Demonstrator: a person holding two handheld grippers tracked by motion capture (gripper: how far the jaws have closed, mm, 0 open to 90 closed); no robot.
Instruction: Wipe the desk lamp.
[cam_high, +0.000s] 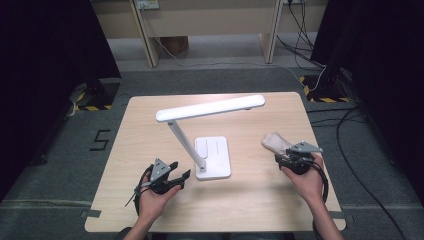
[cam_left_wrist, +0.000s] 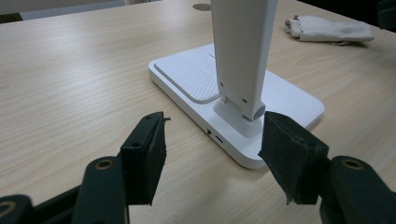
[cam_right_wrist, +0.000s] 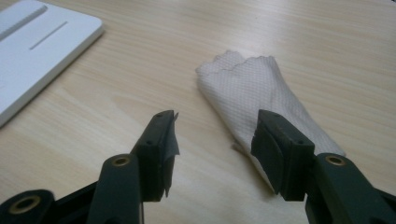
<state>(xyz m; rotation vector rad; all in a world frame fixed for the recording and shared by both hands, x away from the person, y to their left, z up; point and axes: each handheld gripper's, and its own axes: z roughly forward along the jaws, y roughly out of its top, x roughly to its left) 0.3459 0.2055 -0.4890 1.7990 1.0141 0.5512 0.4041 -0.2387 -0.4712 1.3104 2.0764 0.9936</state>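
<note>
A white desk lamp stands mid-table, its flat base (cam_high: 214, 156) under a slanted arm and a long head (cam_high: 210, 107). My left gripper (cam_high: 179, 170) rests on the table at the base's near left corner, jaws open. In the left gripper view the lamp arm's hinge (cam_left_wrist: 243, 46) rises just beyond the open left gripper (cam_left_wrist: 212, 140), with nothing between the pads. A crumpled white cloth (cam_high: 275, 142) lies at the right. My right gripper (cam_right_wrist: 215, 135) is open just short of the cloth (cam_right_wrist: 252, 93), its right jaw over the cloth's near end without pressing on it.
The wooden table (cam_high: 150, 130) has bare wood to the left of the lamp and along the front edge. Black curtains flank the table on both sides. Cables (cam_high: 350, 130) trail on the grey floor at the right.
</note>
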